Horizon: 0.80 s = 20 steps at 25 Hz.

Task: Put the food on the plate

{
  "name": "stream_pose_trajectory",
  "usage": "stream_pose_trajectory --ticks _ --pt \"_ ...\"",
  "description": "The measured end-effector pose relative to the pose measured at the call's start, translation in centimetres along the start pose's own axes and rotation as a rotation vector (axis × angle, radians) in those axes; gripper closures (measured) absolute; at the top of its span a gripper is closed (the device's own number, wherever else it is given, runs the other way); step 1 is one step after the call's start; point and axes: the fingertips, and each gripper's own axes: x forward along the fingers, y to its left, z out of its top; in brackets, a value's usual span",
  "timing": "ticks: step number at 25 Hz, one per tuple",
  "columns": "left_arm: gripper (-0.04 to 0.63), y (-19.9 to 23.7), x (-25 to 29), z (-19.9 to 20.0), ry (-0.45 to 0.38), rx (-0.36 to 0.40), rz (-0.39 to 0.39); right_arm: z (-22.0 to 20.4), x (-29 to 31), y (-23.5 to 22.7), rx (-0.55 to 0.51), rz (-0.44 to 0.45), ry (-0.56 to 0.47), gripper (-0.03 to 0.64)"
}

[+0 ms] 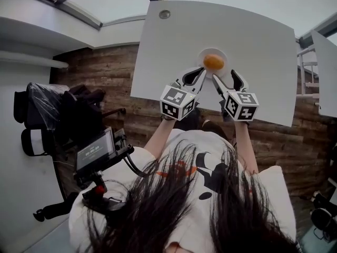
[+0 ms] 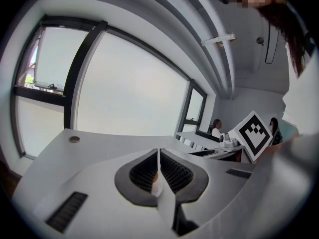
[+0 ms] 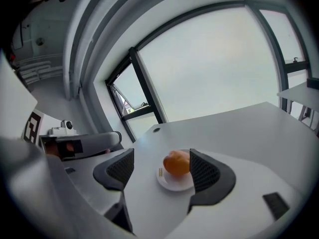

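A round orange piece of food (image 1: 213,61) lies on a small white plate (image 1: 202,54) on the white table (image 1: 258,41). My left gripper (image 1: 200,71) hovers just in front of the plate's near left side with its jaws shut and nothing held; in the left gripper view (image 2: 158,156) only a sliver of plate and food shows through the slit. My right gripper (image 1: 225,78) is open just short of the plate's near right. In the right gripper view (image 3: 161,156) the food (image 3: 176,163) and plate (image 3: 172,183) sit beyond the spread jaws, near the right one.
A round cable hole (image 1: 165,14) marks the table's far left corner. Black bags and camera gear (image 1: 79,115) stand on the floor to the left. Another white table (image 1: 324,62) is at the right. Two people (image 2: 216,128) sit at a distant desk.
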Motion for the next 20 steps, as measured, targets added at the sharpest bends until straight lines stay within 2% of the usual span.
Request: stream_pose_trajectory --ticks 1,2,6,8,15,20 --pt "0.589 -0.6 -0.2 -0.1 -0.005 0.001 0.005 0.0 -0.5 0.3 0.004 0.004 -0.01 0.262" --pt "0.589 -1.1 -0.5 -0.1 -0.01 0.001 0.011 0.0 -1.0 0.6 0.007 0.007 -0.021 0.343" --pt "0.589 -4.6 -2.3 -0.7 -0.038 0.005 0.042 -0.7 -4.1 2.3 -0.01 0.051 -0.038 0.354" --pt "0.589 -6.5 -3.5 -1.1 -0.05 0.009 0.059 -1.2 -6.0 3.0 -0.019 0.061 -0.049 0.418" --pt "0.589 -7.1 -5.0 -2.9 -0.02 -0.007 0.093 -2.7 -6.6 3.9 0.012 0.087 -0.021 0.425" --pt "0.589 -7.5 -5.2 -3.5 0.001 -0.006 0.087 -3.5 -6.8 3.8 0.042 0.086 -0.009 0.425"
